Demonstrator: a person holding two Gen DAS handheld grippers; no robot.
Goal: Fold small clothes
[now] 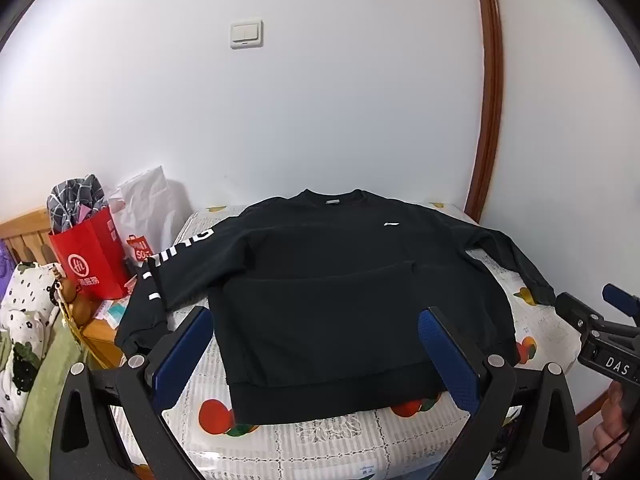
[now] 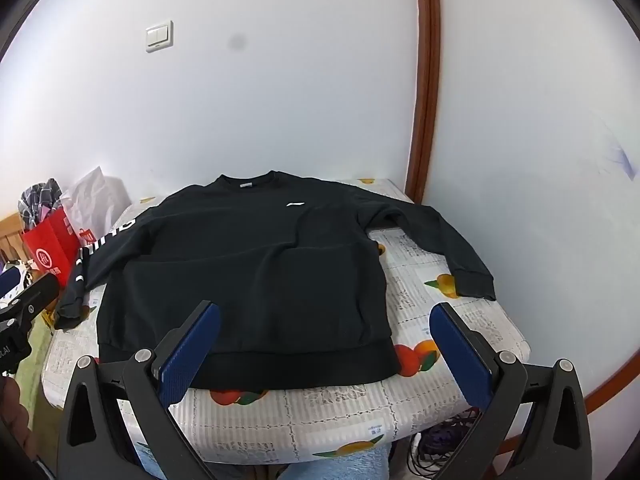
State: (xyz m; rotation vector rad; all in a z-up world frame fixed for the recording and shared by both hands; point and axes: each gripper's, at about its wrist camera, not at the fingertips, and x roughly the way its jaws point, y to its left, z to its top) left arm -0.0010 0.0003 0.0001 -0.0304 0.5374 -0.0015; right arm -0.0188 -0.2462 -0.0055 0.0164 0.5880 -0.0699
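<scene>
Black long-sleeved sweatshirt (image 1: 340, 292) with a small white logo on the chest lies flat and face up on the table (image 1: 304, 444), which wears a white cloth with fruit pictures. Its neck points to the white wall and its wide bottom band is near the front edge. Both sleeves are spread out to the sides. The sleeve with white letters (image 1: 160, 284) hangs a little over the left edge, and the plain sleeve (image 2: 452, 252) rests on the cloth near the right edge. The left tongs (image 1: 316, 356) with blue pads are wide open and hold nothing; they hover over the bottom part of the shirt. The right tongs (image 2: 326, 348) are wide open too and hold nothing, near the bottom right corner of the shirt. It looks like no fold is made yet, so this seems to be the very start. Next, I think each pair of tongs needs to go down and pinch the cloth, maybe a sleeve or a side, and bring it over the middle. A red paper bag (image 1: 94, 260) stands off to the left.
</scene>
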